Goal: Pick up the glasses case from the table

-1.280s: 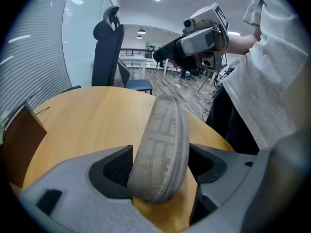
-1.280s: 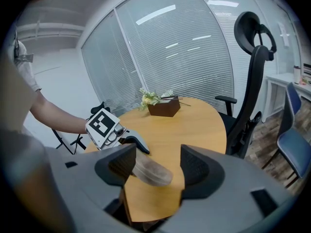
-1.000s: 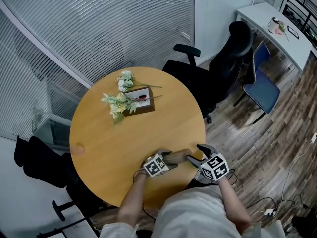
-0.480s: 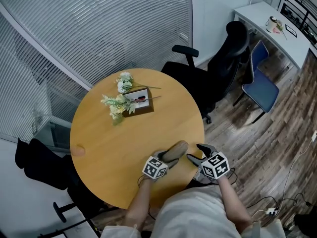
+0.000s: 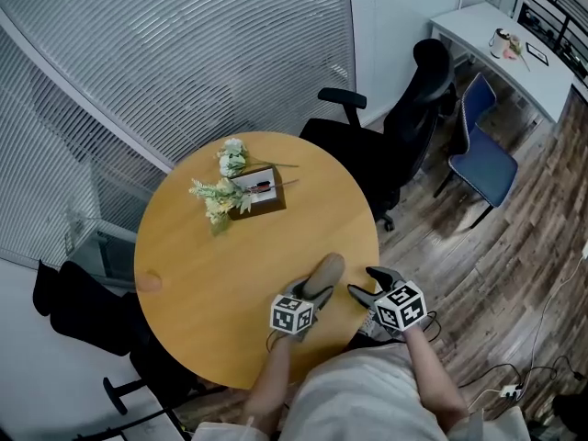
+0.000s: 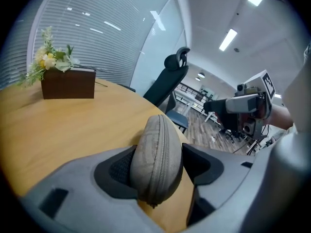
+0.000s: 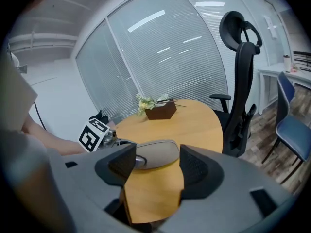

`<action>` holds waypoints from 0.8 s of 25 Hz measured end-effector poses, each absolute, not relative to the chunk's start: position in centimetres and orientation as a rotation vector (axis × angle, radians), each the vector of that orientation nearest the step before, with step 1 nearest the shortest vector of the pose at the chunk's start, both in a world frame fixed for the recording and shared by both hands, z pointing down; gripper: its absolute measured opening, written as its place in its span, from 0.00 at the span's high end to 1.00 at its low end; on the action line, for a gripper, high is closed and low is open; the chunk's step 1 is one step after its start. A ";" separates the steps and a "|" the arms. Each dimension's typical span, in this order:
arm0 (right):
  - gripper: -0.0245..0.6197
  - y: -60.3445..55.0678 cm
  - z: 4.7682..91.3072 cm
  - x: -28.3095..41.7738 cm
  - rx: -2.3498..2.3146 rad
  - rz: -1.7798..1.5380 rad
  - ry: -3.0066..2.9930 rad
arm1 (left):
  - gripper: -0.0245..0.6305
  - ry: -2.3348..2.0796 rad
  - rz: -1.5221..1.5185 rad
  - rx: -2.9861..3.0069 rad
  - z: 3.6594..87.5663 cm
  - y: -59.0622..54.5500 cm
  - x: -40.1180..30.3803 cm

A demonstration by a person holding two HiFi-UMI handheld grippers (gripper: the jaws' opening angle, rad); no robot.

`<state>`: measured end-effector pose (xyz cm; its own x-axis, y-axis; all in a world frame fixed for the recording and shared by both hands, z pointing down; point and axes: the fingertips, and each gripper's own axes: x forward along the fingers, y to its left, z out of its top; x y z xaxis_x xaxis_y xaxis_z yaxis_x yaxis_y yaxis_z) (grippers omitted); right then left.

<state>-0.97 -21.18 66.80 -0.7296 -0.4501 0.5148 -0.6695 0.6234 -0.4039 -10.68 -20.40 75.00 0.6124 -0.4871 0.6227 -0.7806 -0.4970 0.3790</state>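
While the grey fabric zip-up glasses case [image 6: 156,154] is pinched by its near end between the jaws of the left hand-held gripper [image 5: 312,292], it is held on edge, with the zip seam turned toward that gripper's camera. These jaws have just been closing, and the case is seen between them, pressed from both sides by the dark pads. In the head view the case is seen slanting away from the person, over the near right part of the round orange-brown wooden tabletop [image 5: 207,265], close to its edge. Whether its far end touches the wood cannot be told.

Just beside it, on the right, the right hand-held gripper [image 7: 156,171] is held with its jaws spread and nothing between them. Only bare tabletop is seen in the gap, and the case is seen beyond the jaw tips, apart from them.

At the far side of the tabletop, well apart from the case, a dark brown box [image 5: 260,191] is set, with pale green and white flowers [image 5: 219,194] at its left. Beyond the tabletop a black office chair [image 5: 413,108] and a blue chair [image 5: 484,162] are seen, and grey window blinds [image 5: 184,53] are hung behind it.
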 end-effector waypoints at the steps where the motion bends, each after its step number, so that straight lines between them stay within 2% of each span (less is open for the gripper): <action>1: 0.54 -21.1 66.7 -0.9 0.898 0.834 -2.486 | 0.52 -1.008 0.559 2.182 74.7 -20.4 -10.6; 20: 0.54 -18.0 66.1 -1.0 0.856 0.821 -2.508 | 0.55 -1.289 0.219 2.097 69.8 -19.1 -13.9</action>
